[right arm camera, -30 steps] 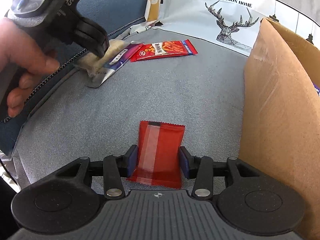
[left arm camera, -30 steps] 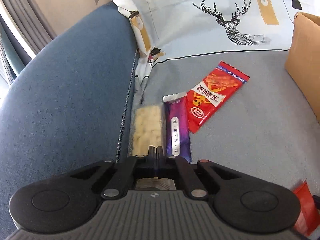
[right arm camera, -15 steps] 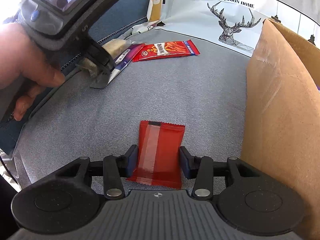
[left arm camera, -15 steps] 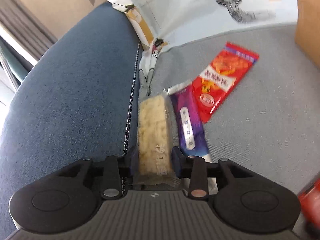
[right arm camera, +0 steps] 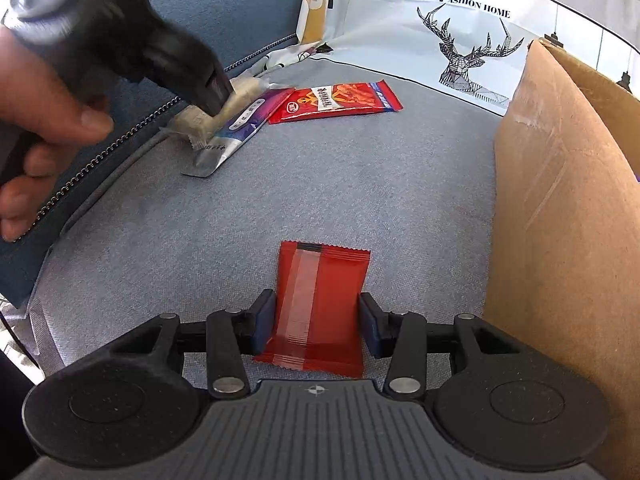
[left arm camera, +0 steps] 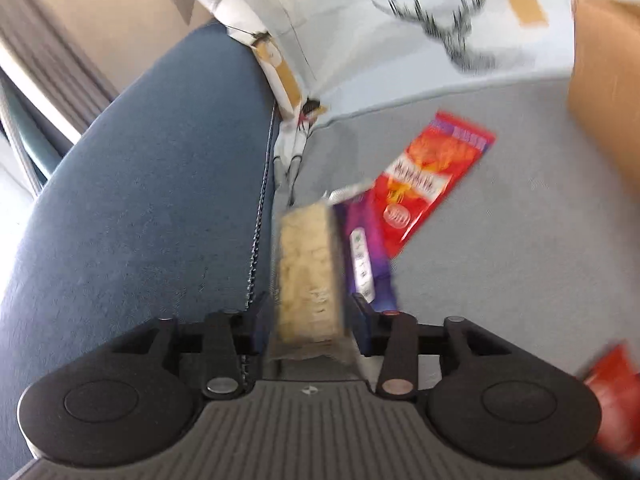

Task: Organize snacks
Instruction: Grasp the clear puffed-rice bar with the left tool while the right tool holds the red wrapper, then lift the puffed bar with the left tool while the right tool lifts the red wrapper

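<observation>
Left gripper [left arm camera: 308, 318]: my jaws are opening, with the pale cracker bar [left arm camera: 310, 268] between them; I see a sliver of gap on either side of it, so I read the pads as just off it, though the frame is blurred.
Cracker bar: far left of the grey seat cushion [right arm camera: 360, 184], against the blue zipped armrest [left arm camera: 140, 200]; its long axis runs along my fingers, from near to far.
Purple wrapper [left arm camera: 366, 256]: just right of the cracker bar, touching it, long axis nearly parallel to it, silver ends near and far.
Long red packet [right arm camera: 336, 98]: to the right of the purple wrapper at its far end, flat on the cushion, one end meeting the purple wrapper; in the right wrist view its long axis runs left to right.
Right gripper [right arm camera: 318, 322]: my jaws stand partly apart astride the small red sachet [right arm camera: 318, 304], both pads up against its long edges; whether they squeeze it I cannot tell.
Small red sachet: near middle of the cushion, lying flat, long axis near to far, dark strip at its far end.
Cardboard box [right arm camera: 560, 208]: far right, standing on the cushion; only its outer wall shows, contents hidden.
</observation>
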A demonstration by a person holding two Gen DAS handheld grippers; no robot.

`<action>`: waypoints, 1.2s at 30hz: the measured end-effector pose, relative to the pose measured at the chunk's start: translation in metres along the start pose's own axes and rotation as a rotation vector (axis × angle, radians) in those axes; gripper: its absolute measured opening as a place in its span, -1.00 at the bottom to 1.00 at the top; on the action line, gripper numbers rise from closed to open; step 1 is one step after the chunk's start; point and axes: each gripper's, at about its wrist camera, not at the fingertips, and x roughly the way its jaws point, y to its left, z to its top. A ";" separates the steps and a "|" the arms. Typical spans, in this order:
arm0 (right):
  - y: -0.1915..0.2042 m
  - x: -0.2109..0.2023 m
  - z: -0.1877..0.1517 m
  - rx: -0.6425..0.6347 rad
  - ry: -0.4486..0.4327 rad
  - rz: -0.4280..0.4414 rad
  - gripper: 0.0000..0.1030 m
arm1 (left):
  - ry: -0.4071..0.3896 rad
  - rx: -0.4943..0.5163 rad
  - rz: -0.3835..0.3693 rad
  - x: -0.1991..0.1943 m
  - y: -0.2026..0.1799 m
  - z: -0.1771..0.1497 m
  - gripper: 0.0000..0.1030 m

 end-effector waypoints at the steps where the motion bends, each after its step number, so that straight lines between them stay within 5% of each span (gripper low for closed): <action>1: 0.000 0.000 0.000 0.002 0.000 0.001 -0.10 | 0.016 0.026 0.015 0.005 -0.004 -0.001 -0.09; 6: 0.000 0.001 0.001 -0.001 -0.001 0.006 -0.09 | 0.054 0.013 0.031 0.020 -0.003 -0.001 -0.19; 11: -0.001 0.002 0.000 -0.002 -0.003 0.007 -0.09 | 0.040 -0.132 -0.065 0.006 0.017 0.003 -0.22; 17: 0.000 0.001 0.001 -0.002 -0.004 0.003 -0.09 | 0.030 -0.315 -0.301 -0.032 0.037 -0.003 -0.22; 24: -0.001 0.001 0.002 0.001 -0.004 0.009 -0.07 | 0.241 -0.513 -0.587 -0.029 0.050 -0.031 -0.20; 30: -0.003 0.002 0.003 0.018 -0.001 0.016 -0.03 | 0.267 -0.667 -0.625 -0.018 0.063 -0.039 -0.01; 36: -0.005 0.005 0.005 0.022 0.001 0.019 0.03 | 0.259 -0.562 -0.578 -0.015 0.044 -0.022 0.20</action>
